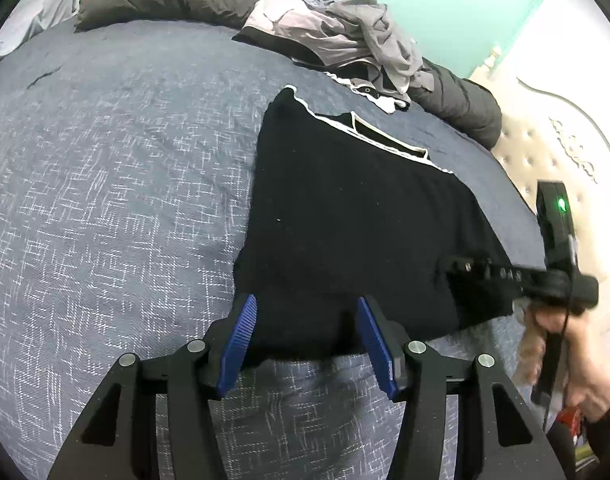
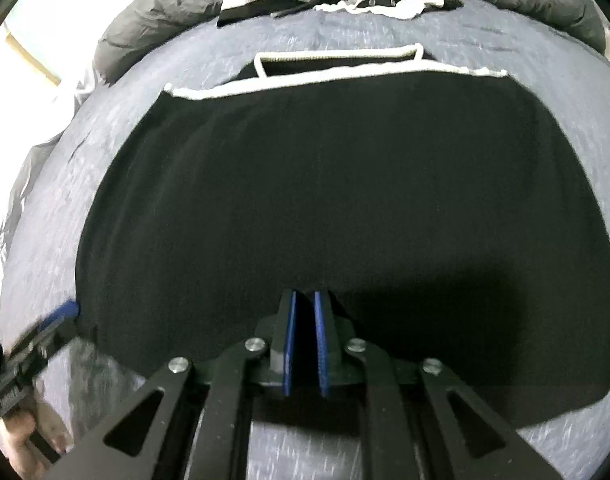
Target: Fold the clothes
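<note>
While both grippers sit at the near hem of the black garment [image 2: 325,184], I note it stretches straight away from them, white-trimmed neckline [image 2: 337,64] at the far end, long axis near-to-far on the grey bedspread [image 1: 105,200]. Left gripper [image 1: 305,336]: jaws spread wide, straddling the hem near the garment's left corner. Right gripper [image 2: 303,340]: pads nearly together, seemingly pinching the hem. Cloth lies flat, smooth, roughly rectangular. An unsorted clothes pile [image 1: 337,36] lies beyond.
</note>
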Tool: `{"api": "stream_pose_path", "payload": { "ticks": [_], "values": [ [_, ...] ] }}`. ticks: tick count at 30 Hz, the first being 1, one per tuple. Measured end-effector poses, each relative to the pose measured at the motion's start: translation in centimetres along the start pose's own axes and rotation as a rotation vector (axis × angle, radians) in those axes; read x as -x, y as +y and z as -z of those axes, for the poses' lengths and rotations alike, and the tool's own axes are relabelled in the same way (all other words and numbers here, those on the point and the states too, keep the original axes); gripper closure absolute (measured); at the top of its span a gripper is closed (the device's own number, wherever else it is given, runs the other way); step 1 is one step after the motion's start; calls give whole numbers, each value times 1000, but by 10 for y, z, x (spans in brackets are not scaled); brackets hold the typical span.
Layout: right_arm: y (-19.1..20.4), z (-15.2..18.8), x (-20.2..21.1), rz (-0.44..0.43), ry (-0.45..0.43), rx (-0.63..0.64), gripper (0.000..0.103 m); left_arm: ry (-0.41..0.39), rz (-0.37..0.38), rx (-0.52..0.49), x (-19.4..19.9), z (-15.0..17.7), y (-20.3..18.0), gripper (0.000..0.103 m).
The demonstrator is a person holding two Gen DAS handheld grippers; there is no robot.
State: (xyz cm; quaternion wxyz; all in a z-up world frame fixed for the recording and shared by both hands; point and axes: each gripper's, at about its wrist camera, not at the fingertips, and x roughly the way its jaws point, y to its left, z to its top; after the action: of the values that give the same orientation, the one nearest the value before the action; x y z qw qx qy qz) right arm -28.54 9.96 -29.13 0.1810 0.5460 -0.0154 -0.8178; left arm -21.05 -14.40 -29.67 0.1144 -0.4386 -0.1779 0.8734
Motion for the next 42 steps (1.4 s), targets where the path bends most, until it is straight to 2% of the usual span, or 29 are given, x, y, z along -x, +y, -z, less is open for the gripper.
{"api": "stream_pose_path", "payload": {
  "ticks": [8, 10, 13, 17, 21, 24, 30, 39, 42],
  "values": [
    [-11, -34, -26, -2, 34, -58, 94, -15, -13, 8, 6, -4, 4, 46],
    [-10, -27, -25, 2, 35, -62, 94, -15, -17, 17, 6, -4, 7, 46],
    [-3, 3, -14, 8, 30, -19, 94, -11, -9, 26, 5, -5, 9, 46],
    [-8, 35, 4, -17, 8, -37, 94, -15, -10, 13, 7, -5, 8, 45],
    [2, 58, 12, 7, 27, 10, 94, -16, -14, 18, 6, -6, 11, 45],
    [5, 60, 15, 2, 34, 16, 94, -18, -15, 17, 6, -6, 12, 45],
    [7, 34, 14, 17, -14, 15, 94, -17, -14, 19, 6, -6, 13, 45],
    [16, 77, 21, 24, -7, 26, 94, -11, -7, 20, 5, -4, 13, 44],
    [14, 76, 26, 23, -14, 34, 94, -12, -5, 16, 6, -4, 11, 43]
  ]
}}
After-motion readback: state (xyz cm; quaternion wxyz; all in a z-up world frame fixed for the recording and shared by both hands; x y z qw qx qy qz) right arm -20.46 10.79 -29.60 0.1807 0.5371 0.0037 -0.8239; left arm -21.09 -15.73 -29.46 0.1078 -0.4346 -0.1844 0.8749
